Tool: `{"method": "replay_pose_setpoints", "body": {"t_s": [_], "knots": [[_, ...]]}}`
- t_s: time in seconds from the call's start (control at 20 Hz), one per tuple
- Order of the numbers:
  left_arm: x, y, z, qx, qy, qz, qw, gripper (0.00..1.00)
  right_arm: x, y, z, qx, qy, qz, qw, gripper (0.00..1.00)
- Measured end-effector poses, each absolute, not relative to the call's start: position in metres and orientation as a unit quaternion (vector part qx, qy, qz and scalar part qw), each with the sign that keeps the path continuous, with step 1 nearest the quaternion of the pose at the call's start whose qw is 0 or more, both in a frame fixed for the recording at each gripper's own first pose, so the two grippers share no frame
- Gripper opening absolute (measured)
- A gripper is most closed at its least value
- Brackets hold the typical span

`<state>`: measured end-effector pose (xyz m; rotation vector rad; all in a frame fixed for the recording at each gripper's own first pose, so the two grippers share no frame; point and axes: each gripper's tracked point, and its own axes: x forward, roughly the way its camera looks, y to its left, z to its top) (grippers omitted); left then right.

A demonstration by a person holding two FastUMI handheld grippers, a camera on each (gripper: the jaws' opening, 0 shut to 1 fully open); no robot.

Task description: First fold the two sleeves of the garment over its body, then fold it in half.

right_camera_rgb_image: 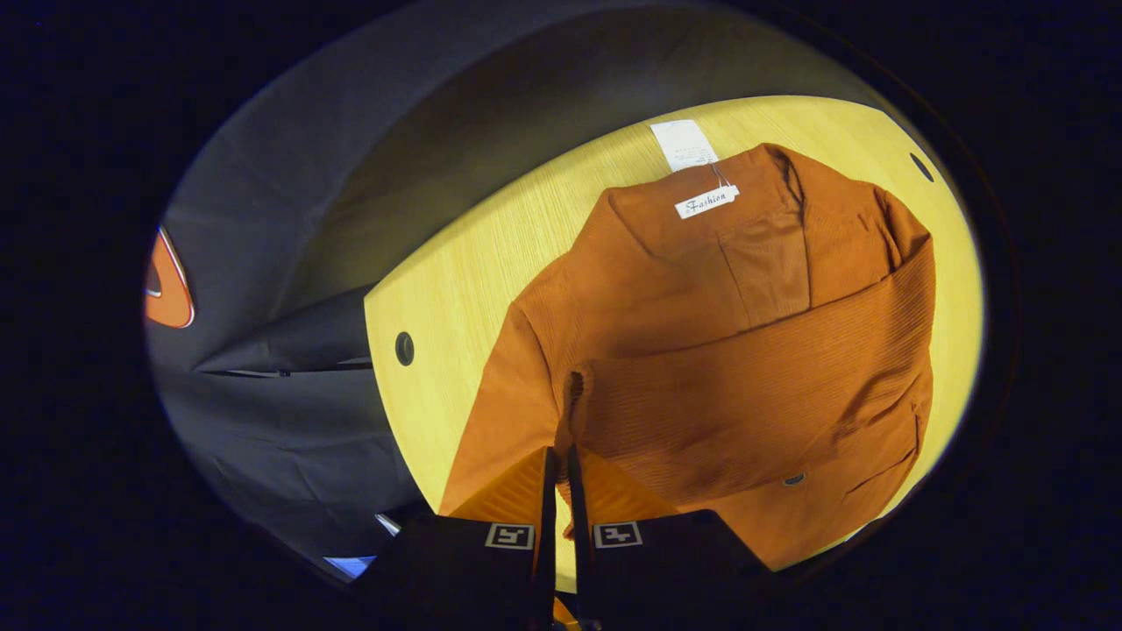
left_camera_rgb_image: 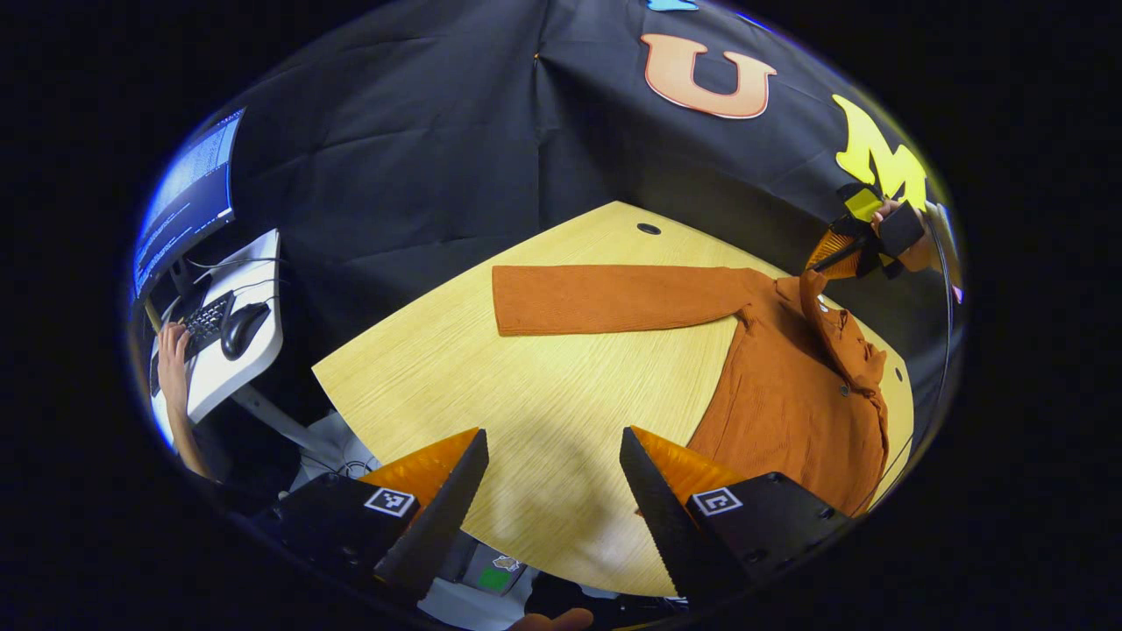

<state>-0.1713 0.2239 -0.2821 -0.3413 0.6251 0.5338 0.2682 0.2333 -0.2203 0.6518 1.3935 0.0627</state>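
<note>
The right gripper (right_camera_rgb_image: pixel 555 460) pinches the orange shirt's (right_camera_rgb_image: pixel 719 350) sleeve. The left gripper (left_camera_rgb_image: pixel 554 447) hangs wide apart above the wooden table (left_camera_rgb_image: pixel 526 394).

Each gripper has a black blocky body carrying a small square black-and-white marker on either side: the left gripper (left_camera_rgb_image: pixel 552 456) and the right gripper (right_camera_rgb_image: pixel 554 464). Finger edges are saw-toothed.

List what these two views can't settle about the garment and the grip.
- Left gripper view: the garment's hem is cut off behind the left gripper's finger and the table's edge.
- Left gripper view: the right gripper is too small to judge its hold.
- Right gripper view: the right gripper pinches the sleeve; the cuff's end is hidden between its fingers.
</note>
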Motion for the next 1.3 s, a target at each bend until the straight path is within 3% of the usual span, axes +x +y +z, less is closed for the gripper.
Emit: {"method": "replay_pose_setpoints", "body": {"t_s": [0.15,0.2,0.25,0.4,0.5,0.55,0.6,0.7,0.75,0.8,0.9,0.95,1.0,1.05,1.1,1.3], "knots": [[-0.175,0.223,-0.283,-0.156,0.305,0.257,0.904,0.98,0.258,0.242,-0.238,0.282,0.653,0.033,0.702,0.10],[-0.177,0.223,-0.284,-0.155,0.307,0.259,0.903,0.98,0.254,0.249,-0.238,0.287,0.656,0.040,0.697,0.07],[-0.179,0.224,-0.285,-0.155,0.310,0.260,0.901,0.98,0.255,0.257,-0.239,0.291,0.651,0.051,0.699,0.13],[-0.180,0.225,-0.284,-0.157,0.310,0.262,0.900,0.98,0.251,0.271,-0.231,0.281,0.644,0.077,0.708,0.17],[-0.176,0.231,-0.282,-0.157,0.306,0.262,0.902,0.98,0.241,0.280,-0.215,0.289,0.643,0.100,0.702,0.28],[-0.173,0.234,-0.280,-0.158,0.305,0.262,0.902,0.98,0.237,0.280,-0.207,0.291,0.639,0.105,0.704,0.28],[-0.169,0.238,-0.278,-0.160,0.304,0.262,0.902,0.99,0.233,0.279,-0.198,0.296,0.637,0.109,0.704,0.20],[-0.156,0.251,-0.273,-0.170,0.299,0.263,0.902,0.98,0.219,0.278,-0.182,0.308,0.635,0.125,0.697,0.39],[-0.148,0.261,-0.271,-0.177,0.297,0.266,0.900,0.98,0.209,0.275,-0.175,0.311,0.639,0.134,0.691,0.31],[-0.142,0.274,-0.269,-0.184,0.293,0.273,0.898,0.98,0.197,0.269,-0.174,0.305,0.648,0.137,0.685,0.39],[-0.133,0.308,-0.269,-0.192,0.290,0.292,0.891,0.98,0.172,0.261,-0.169,0.301,0.661,0.160,0.669,0.39],[-0.129,0.322,-0.268,-0.192,0.291,0.301,0.888,0.99,0.160,0.260,-0.167,0.308,0.664,0.169,0.660,0.31],[-0.124,0.343,-0.268,-0.188,0.294,0.313,0.883,0.98,0.157,0.249,-0.169,0.307,0.660,0.163,0.666,0.39],[-0.122,0.359,-0.268,-0.184,0.299,0.326,0.878,0.99,0.159,0.232,-0.181,0.304,0.653,0.136,0.680,0.31],[-0.119,0.376,-0.269,-0.188,0.304,0.333,0.872,0.99,0.154,0.222,-0.182,0.305,0.653,0.124,0.682,0.01],[-0.096,0.414,-0.291,-0.245,0.337,0.338,0.844,0.99,0.138,0.205,-0.182,0.344,0.658,0.115,0.660,0.01]]}}
